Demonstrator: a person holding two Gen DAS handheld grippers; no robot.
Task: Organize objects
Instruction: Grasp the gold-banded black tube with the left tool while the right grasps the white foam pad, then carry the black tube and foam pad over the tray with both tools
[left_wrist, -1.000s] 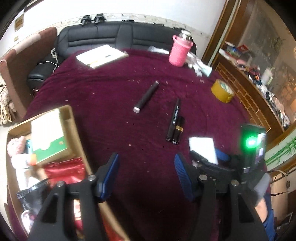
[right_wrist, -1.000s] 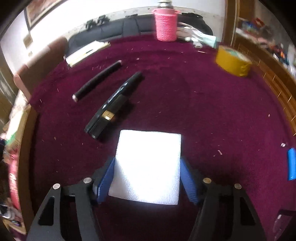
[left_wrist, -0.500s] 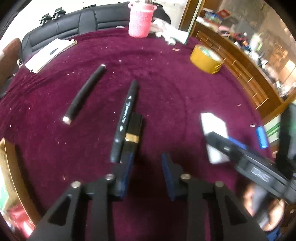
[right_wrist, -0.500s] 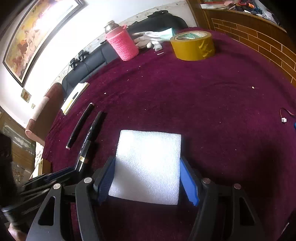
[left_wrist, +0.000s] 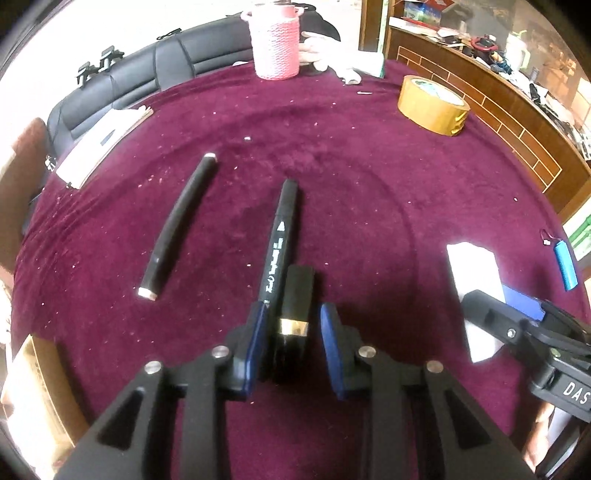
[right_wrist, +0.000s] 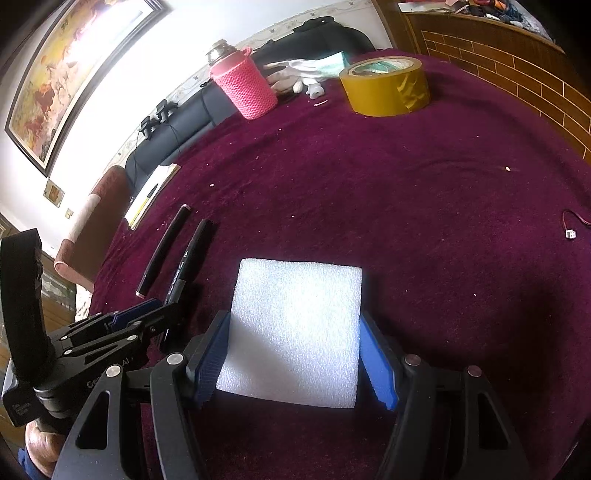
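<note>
My left gripper (left_wrist: 293, 325) is open, its jaws on either side of a black lipstick tube with a gold band (left_wrist: 295, 314) and the near end of a black marker pen (left_wrist: 279, 240), both lying on the maroon tablecloth (left_wrist: 369, 206). A second black pen (left_wrist: 177, 225) lies to the left. My right gripper (right_wrist: 295, 354) is shut on a white foam block (right_wrist: 295, 328) and holds it just above the cloth. The left gripper shows in the right wrist view (right_wrist: 136, 314); the foam block shows in the left wrist view (left_wrist: 472, 273).
A pink knitted bottle (left_wrist: 275, 40), white gloves (left_wrist: 347, 62) and a yellow tape roll (left_wrist: 432, 105) stand at the far side. A notebook (left_wrist: 99, 144) lies far left, a blue battery (left_wrist: 565, 266) at right, a cardboard box (left_wrist: 37, 387) at lower left.
My left gripper has moved forward from beside the cardboard box and narrowed around the lipstick and marker end. The right gripper still holds the foam block and has lifted and turned.
</note>
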